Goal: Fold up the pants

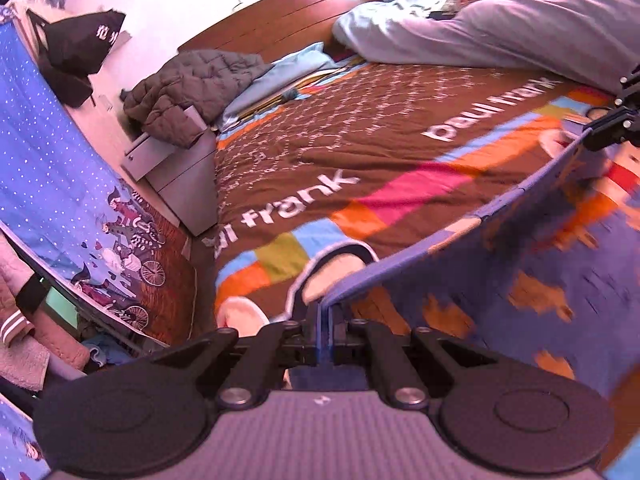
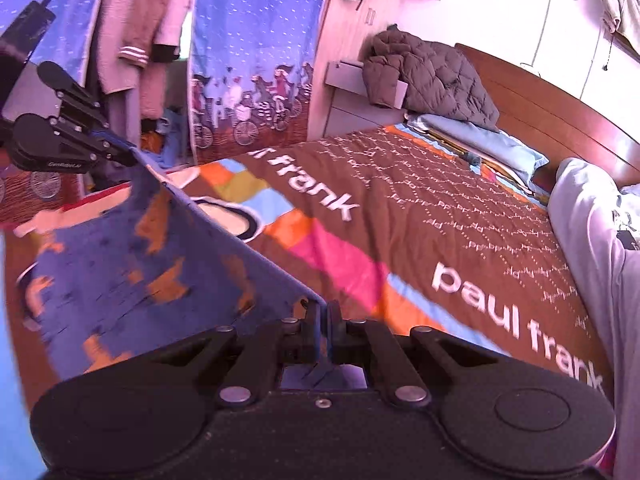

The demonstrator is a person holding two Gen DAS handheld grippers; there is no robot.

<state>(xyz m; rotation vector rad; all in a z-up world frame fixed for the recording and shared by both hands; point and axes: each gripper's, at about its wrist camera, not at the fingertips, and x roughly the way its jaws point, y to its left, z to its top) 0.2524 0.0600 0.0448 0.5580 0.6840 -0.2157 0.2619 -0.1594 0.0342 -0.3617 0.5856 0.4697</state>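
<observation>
The pants (image 1: pixel 520 264) are blue with orange patches. They hang stretched between my two grippers above the bed. My left gripper (image 1: pixel 325 316) is shut on one end of their top edge. My right gripper (image 2: pixel 323 312) is shut on the other end. In the right wrist view the pants (image 2: pixel 132 264) spread left toward the left gripper (image 2: pixel 128 154). In the left wrist view the right gripper (image 1: pixel 590 140) shows at the far right edge, pinching the cloth. The lower part of the pants is blurred.
The bed has a brown "paul frank" cover (image 1: pixel 360 148) with coloured blocks. A crumpled grey duvet (image 1: pixel 500 28) lies at its head. A brown quilted jacket (image 1: pixel 188 84) sits on a nightstand (image 1: pixel 180 172). A blue curtain (image 1: pixel 52 184) hangs beside the bed.
</observation>
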